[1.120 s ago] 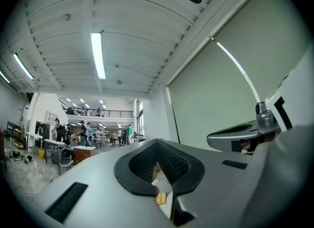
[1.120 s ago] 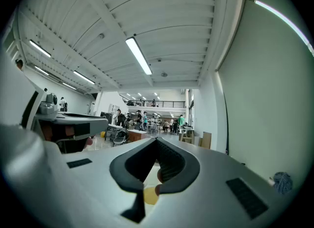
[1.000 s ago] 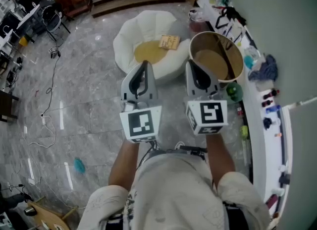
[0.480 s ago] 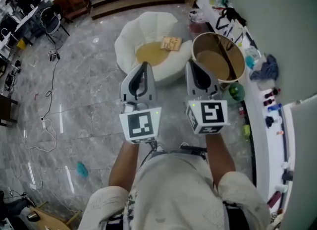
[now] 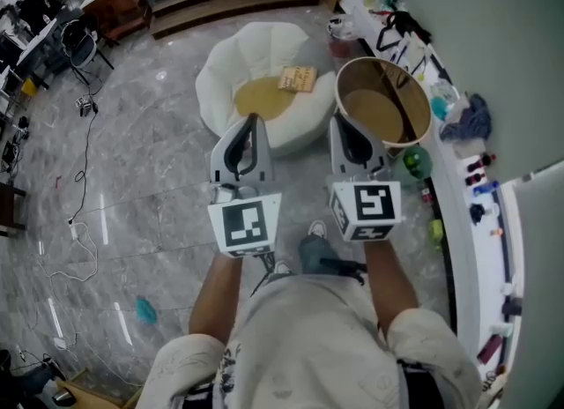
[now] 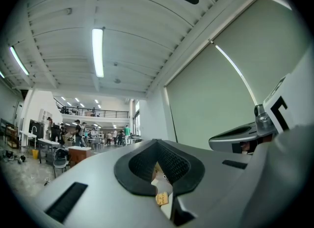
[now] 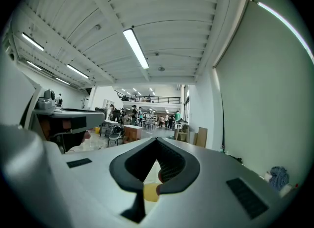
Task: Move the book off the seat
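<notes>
Floor (image 5: 150, 178) is open between the person and the target, cables off to the left, nothing in the path. The seat (image 5: 256, 50) is the white beanbag-type chair ahead, just left of the tall round brown bin (image 5: 382, 61), and the two look near or touching at the seat's right flank. The yellow cushion (image 5: 257, 97) sits in the seat's hollow. The left gripper (image 5: 252, 119) and right gripper (image 5: 340, 122) are held side by side at about the same height, pointing roughly level toward the seat and well short of it. Both have their jaws together with nothing between them, and each gripper view shows the pads meeting at the tip. The book (image 5: 298, 78) is small and tan, lying flat on the seat at the cushion's right rear edge, toward the bin side. It hasn't been touched, and both grippers are well apart from it. My read is that this is the approach step and no grasp has started. For the next move, get over the seat, part the jaws on one gripper (the right is the nearer side) and tip it down. The book lies flat on soft fill, so take it by a free edge or the spine, otherwise the jaw will just push it into the cushion. Then lift it clear and set it down off the seat. Watch the bin rim on the right during the reach.
</notes>
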Motion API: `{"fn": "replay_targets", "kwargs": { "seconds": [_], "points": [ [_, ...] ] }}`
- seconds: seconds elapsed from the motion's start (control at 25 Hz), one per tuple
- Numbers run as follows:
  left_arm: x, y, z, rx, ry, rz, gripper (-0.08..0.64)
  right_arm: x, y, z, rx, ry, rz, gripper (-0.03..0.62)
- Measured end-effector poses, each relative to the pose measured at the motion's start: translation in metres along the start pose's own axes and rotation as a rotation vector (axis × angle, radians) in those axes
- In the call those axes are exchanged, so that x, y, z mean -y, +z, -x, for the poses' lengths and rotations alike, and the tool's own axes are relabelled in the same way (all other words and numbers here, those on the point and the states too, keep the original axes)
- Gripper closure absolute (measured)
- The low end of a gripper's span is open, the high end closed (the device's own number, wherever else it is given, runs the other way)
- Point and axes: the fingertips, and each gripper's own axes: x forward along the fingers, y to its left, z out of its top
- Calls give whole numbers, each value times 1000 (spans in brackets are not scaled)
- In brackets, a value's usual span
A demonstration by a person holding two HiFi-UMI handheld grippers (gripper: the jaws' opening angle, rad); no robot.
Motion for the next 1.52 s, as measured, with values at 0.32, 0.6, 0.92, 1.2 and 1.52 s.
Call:
{"fn": "replay_targets", "kwargs": {
  "seconds": [0.32, 0.6, 0.92, 1.2, 1.52],
  "points": [
    [16, -11, -60, -21, -6, 0, 558, 46, -7, -43, -8, 1, -12, 588],
    [44, -16, -128, -11, -20, -7, 558, 98, -12, -86, -7, 0, -25, 588],
    [86, -22, -204, -16, -9, -14, 558, 170, -24, -131, 3, 11, -48, 588],
    [92, -38, -241, -27, 36, 36, 558, 192, -34, -166, -7, 64, -57, 588],
    [72, -62, -267, -64, 83, 23, 558, 193, -49, -203, -34, 87, -61, 588]
  ]
}}
